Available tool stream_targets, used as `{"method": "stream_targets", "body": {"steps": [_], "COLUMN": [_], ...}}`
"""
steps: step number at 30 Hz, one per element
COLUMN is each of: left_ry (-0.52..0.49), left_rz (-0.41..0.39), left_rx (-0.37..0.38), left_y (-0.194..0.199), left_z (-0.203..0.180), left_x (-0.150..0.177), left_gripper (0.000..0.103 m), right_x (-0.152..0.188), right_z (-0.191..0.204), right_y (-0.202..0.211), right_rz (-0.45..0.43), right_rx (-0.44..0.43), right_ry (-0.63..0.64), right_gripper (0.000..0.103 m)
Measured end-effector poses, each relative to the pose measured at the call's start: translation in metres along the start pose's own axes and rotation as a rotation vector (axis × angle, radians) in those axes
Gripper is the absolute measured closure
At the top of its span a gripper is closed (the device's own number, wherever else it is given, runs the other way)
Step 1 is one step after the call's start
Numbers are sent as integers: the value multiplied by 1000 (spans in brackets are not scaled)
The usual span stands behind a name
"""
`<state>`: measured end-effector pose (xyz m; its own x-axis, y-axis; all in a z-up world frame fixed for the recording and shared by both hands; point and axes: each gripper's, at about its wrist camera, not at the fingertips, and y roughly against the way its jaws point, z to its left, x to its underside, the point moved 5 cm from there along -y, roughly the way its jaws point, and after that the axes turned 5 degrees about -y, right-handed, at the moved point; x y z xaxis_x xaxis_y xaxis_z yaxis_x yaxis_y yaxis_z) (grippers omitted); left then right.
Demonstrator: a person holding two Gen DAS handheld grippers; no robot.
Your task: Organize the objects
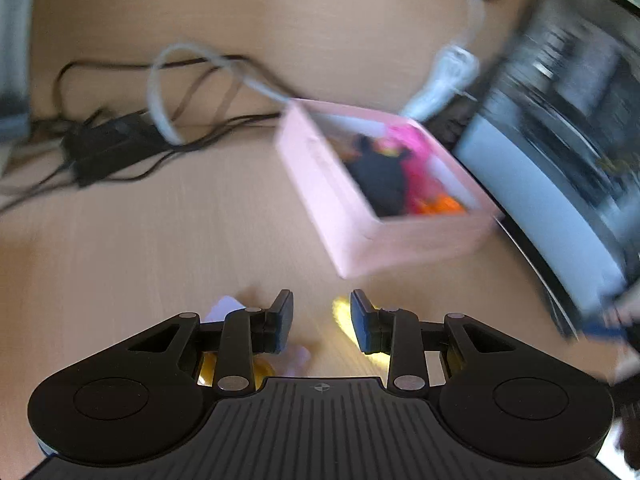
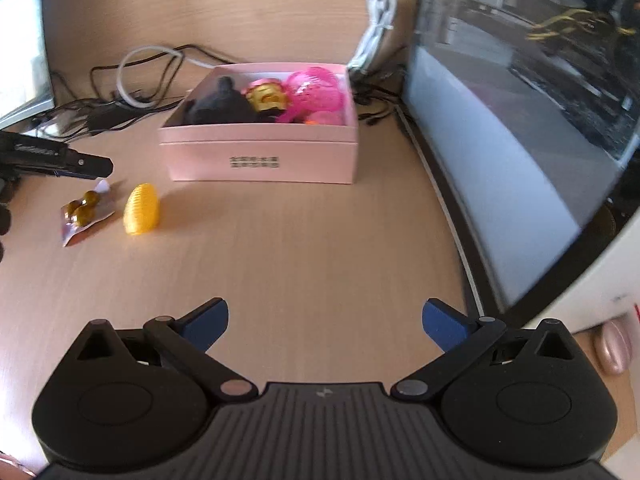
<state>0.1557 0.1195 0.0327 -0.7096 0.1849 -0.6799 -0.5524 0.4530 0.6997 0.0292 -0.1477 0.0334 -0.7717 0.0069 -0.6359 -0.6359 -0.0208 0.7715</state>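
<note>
The left tongs hang low over the desk, fingers a modest gap apart and gripping nothing. The yellow ribbed cone lies just off the right-hand fingertip in the blurred left wrist view, and the wrapped candy sits under the other finger. The cone's long axis runs roughly away from the camera, toward the pink box. The right tongs gape wide and empty, well apart from both pieces, so the left looks better placed. Bare desk separates cone and box; the monitor hems in the right side, and cables lie behind.
</note>
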Motion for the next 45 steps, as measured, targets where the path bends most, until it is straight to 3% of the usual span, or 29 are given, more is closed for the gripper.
{"method": "stream_targets", "body": {"steps": [3,8,11,14,16,21,24,26,34,36,45], "left_ry": [-62,8,-143,-264,-228,-89,-21,29,93,109,139], "left_rz": [12,-38,-30,0,20,43,49,55,66,57,22], "left_rx": [24,-3,-19,-84,-115,-80,-119,-147,-217,-210,-117], "left_y": [0,-11,-20,-29,-32,-43,-55,-62,-77,-76,-21], "left_z": [-23,-44,-59,-61,-52,-48,-45,-39,-28,-28,-40], "left_x": [0,-6,-11,-9,-9,-6,-7,-9,-7,-7,19], "left_gripper": [69,69,68,67,67,67,67,62,60,68,68], "right_x": [0,6,10,16,21,27,27,28,34,32,14], "right_z": [10,19,14,4,-2,-10,-10,-9,-9,-10,11], "right_y": [-4,2,5,4,4,2,4,4,2,2,-22], "right_rz": [6,-7,-12,2,14,34,31,32,58,59,78], "right_rx": [-14,-29,-22,-14,-10,0,1,1,9,7,-86], "right_ry": [16,46,50,18,-6,-32,-27,-20,12,12,35], "right_gripper": [0,0,0,0,0,0,0,0,0,0,0]}}
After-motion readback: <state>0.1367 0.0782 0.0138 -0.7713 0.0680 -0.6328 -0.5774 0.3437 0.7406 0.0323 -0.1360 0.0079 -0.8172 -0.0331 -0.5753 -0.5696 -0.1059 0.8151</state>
